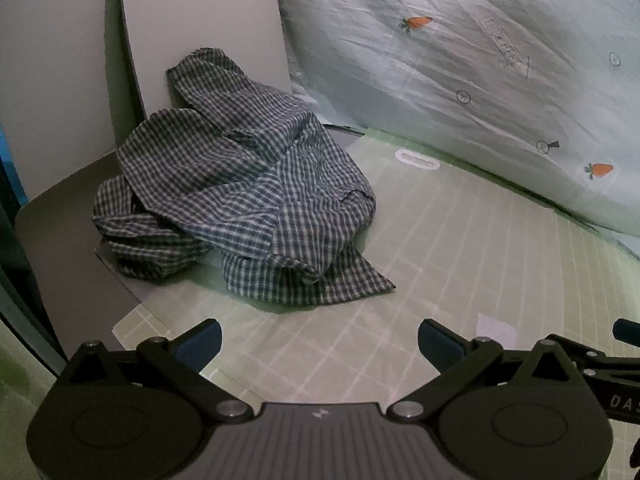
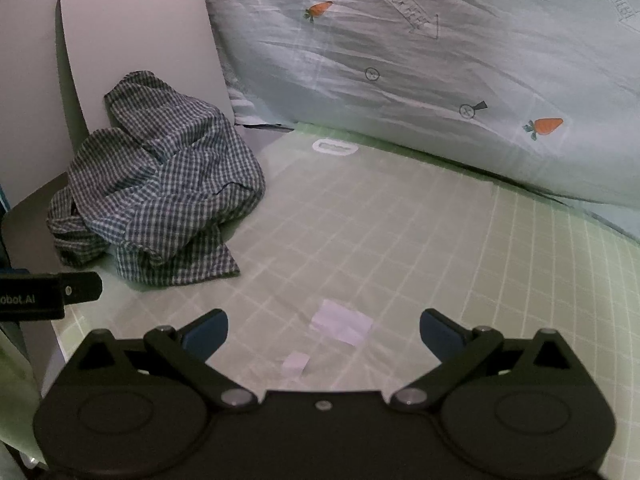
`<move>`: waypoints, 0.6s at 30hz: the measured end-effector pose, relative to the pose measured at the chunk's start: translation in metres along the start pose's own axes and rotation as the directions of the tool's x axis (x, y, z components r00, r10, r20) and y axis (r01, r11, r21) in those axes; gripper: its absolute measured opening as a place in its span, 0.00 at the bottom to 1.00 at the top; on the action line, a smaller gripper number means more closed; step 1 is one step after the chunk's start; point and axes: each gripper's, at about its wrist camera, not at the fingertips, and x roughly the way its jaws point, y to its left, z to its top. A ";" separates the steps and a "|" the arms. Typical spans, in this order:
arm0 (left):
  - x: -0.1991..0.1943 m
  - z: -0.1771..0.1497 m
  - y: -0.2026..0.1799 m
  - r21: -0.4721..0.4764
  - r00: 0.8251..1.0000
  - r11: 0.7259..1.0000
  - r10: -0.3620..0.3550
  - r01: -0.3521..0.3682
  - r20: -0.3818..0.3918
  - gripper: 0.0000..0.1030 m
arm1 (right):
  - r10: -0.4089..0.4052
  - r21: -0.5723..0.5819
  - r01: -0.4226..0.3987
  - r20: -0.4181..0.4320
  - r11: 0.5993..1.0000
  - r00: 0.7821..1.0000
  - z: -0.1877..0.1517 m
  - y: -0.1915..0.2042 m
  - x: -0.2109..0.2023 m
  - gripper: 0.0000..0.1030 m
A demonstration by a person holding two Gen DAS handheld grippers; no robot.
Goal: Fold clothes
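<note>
A crumpled blue-and-white checked garment (image 1: 240,192) lies in a heap on the pale green grid mat (image 1: 460,260), against the grey boards at the back left. It also shows in the right wrist view (image 2: 156,184), at the left of the mat (image 2: 400,240). My left gripper (image 1: 320,346) is open and empty, a short way in front of the heap. My right gripper (image 2: 324,334) is open and empty, over the mat to the right of the garment. Part of the left gripper (image 2: 52,294) shows at the left edge of the right wrist view.
A light blue quilt with carrot prints (image 1: 480,60) rises along the back and right (image 2: 440,60). Grey boards (image 1: 200,20) stand behind the garment (image 2: 132,40). White paper scraps (image 2: 340,322) lie on the mat near my right gripper. A white oval label (image 2: 334,147) is near the mat's far edge.
</note>
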 end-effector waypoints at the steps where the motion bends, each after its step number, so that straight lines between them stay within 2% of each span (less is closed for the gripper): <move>1: 0.001 0.000 -0.001 0.001 1.000 1.000 0.000 0.000 -0.002 1.00 | -0.002 0.001 0.002 -0.002 1.000 1.000 0.000 0.000 0.000 1.00; 18: 0.005 0.000 -0.002 0.010 1.000 1.000 0.001 -0.001 -0.013 1.00 | -0.021 0.008 0.021 -0.023 1.000 1.000 0.004 -0.005 0.003 1.00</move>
